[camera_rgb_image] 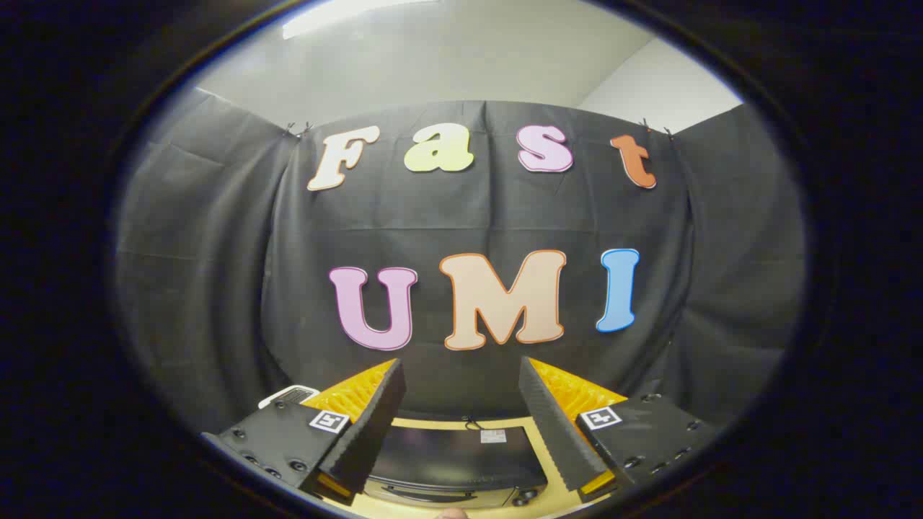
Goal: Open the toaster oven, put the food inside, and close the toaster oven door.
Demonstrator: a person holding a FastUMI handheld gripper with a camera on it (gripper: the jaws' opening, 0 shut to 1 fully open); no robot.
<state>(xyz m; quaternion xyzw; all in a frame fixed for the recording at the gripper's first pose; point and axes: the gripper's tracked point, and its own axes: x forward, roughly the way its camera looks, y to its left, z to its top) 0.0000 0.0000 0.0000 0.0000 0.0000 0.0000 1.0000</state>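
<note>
Spread wide, the tool [461,411] grips nothing; its two fingers [375,425] stand well apart with bare air between them. Each finger has a ribbed inner face, and a small square black-and-white marker [329,421] sits on the block behind each one.

Between the fingers and below their tips lies the toaster oven [454,454], seen from above: a dark, flat top with a small pale label near its back edge, and at its front a dark bar that looks like the door handle. Whether the door is open or closed cannot be told from this angle. The fingers hang above the toaster oven and do not touch it.

Under the toaster oven is a light wooden surface [551,468], showing along the oven's right side and behind it. Left of the toaster oven, partly hidden behind the left finger's block, the edge of a white object [288,394] peeks out; what it is cannot be told. Behind the toaster oven hangs the black cloth wall [216,288] of the booth, and above that a pale ceiling with a bright light strip [346,14].
</note>
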